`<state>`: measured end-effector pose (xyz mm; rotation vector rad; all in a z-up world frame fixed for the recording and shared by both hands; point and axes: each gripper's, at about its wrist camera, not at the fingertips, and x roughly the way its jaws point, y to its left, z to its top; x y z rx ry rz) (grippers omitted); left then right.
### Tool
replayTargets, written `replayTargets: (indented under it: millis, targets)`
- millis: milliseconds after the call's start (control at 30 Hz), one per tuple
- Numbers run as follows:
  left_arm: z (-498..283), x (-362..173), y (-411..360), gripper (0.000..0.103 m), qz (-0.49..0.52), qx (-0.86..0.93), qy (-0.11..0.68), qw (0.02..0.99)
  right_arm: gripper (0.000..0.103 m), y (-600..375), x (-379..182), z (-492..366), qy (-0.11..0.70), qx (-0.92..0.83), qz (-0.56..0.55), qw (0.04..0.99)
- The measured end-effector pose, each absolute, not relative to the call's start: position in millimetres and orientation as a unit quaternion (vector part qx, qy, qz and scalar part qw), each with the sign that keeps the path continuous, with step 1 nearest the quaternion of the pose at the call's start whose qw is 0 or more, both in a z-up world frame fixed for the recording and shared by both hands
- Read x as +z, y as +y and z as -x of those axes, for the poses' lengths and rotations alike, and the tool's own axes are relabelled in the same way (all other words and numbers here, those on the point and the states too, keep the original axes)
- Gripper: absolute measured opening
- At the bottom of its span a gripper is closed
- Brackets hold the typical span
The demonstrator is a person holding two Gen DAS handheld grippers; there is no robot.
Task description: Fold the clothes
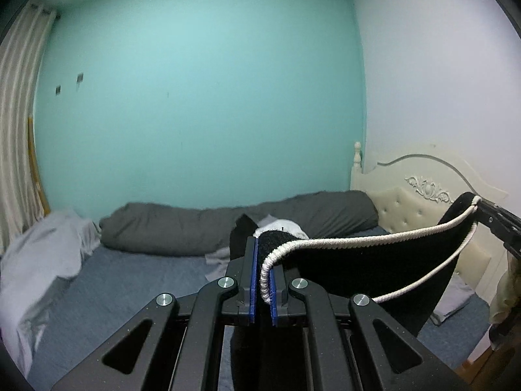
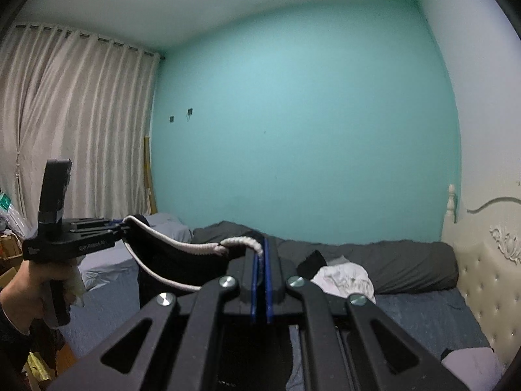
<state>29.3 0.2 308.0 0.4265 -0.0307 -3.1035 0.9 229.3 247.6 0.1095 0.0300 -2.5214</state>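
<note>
A black garment [image 1: 374, 260] with a white ribbed waistband [image 1: 358, 239] hangs in the air above the bed, stretched between both grippers. My left gripper [image 1: 264, 260] is shut on one end of the waistband, blue pads pinching the white edge. The right gripper [image 1: 478, 203] shows at the right of the left wrist view, holding the other end. In the right wrist view my right gripper [image 2: 260, 254] is shut on the waistband [image 2: 202, 247], and the left gripper [image 2: 120, 226], held by a hand [image 2: 22, 296], clamps the far end. The black garment [image 2: 176, 264] sags between them.
Below lies a bed with a blue-grey sheet [image 1: 136, 286] and a rolled dark grey duvet [image 1: 202, 228] against the teal wall. White and black clothes [image 2: 345, 278] are piled on it. A cream headboard [image 1: 416, 195] stands right, light bedding [image 1: 42, 254] and curtains [image 2: 71, 123] left.
</note>
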Motion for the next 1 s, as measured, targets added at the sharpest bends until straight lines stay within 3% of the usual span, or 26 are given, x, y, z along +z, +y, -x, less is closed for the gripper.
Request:
replayTargets:
  millis: [533, 800, 1000]
  targets:
    - [-72.6, 356.2, 15.0, 0.005, -0.094, -0.995, -0.038, -0.005, 0.003, 244.7, 284.6, -51.9, 0.001, -0.949, -0.002, 0.314]
    - [-53.7, 338.2, 18.1, 0.005, -0.12, -0.992, -0.03, -0.012, 0.003, 247.2, 269.3, -38.4, 0.014, -0.95, -0.018, 0.312]
    - [-3.0, 289.1, 14.2, 0.005, -0.177, -0.984, -0.018, -0.012, 0.003, 240.3, 228.1, 13.4, 0.009, -0.95, -0.083, 0.301]
